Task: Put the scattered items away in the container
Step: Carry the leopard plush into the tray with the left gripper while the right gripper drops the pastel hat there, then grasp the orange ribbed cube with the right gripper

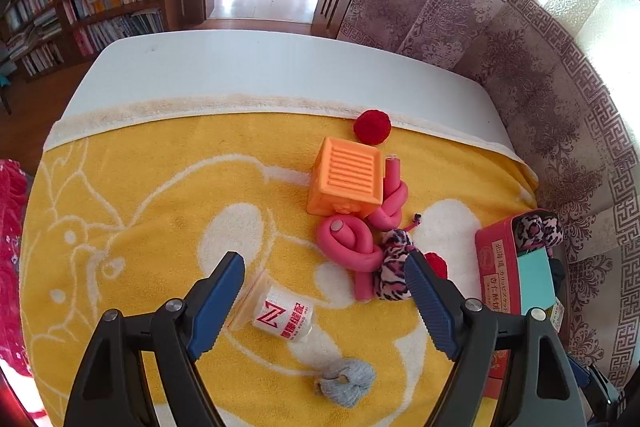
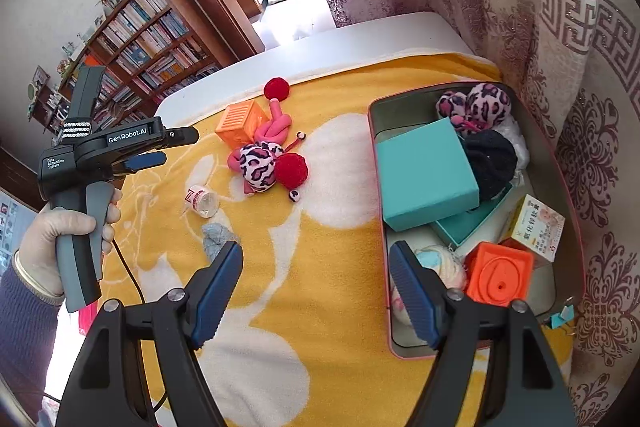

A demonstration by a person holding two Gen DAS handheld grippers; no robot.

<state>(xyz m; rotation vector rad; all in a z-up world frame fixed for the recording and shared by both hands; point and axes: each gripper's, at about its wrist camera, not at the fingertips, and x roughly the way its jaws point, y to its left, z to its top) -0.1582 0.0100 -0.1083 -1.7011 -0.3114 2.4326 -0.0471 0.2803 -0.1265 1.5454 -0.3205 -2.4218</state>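
The yellow blanket (image 2: 320, 307) is covering the table, and the red-rimmed container (image 2: 472, 95) is sitting at its right side, already partly filled: a teal box (image 2: 424, 175), an orange block (image 2: 500, 275), a leopard-print plush (image 2: 480, 103) and a black item are lying inside. By my judgement the task is standing roughly half done.

Still lying out, toward the far middle: an orange cube (image 1: 346, 179), a pink foam rope (image 1: 352, 239), another leopard plush (image 1: 394, 267), two red pompoms (image 1: 372, 127), a small clear cup (image 1: 280, 315) and a grey cloth scrap (image 1: 348, 381).

The left gripper (image 1: 324, 303) is hovering spread wide above the cup; the right gripper (image 2: 316, 291) is hanging released, holding nothing, near the container's left rim.
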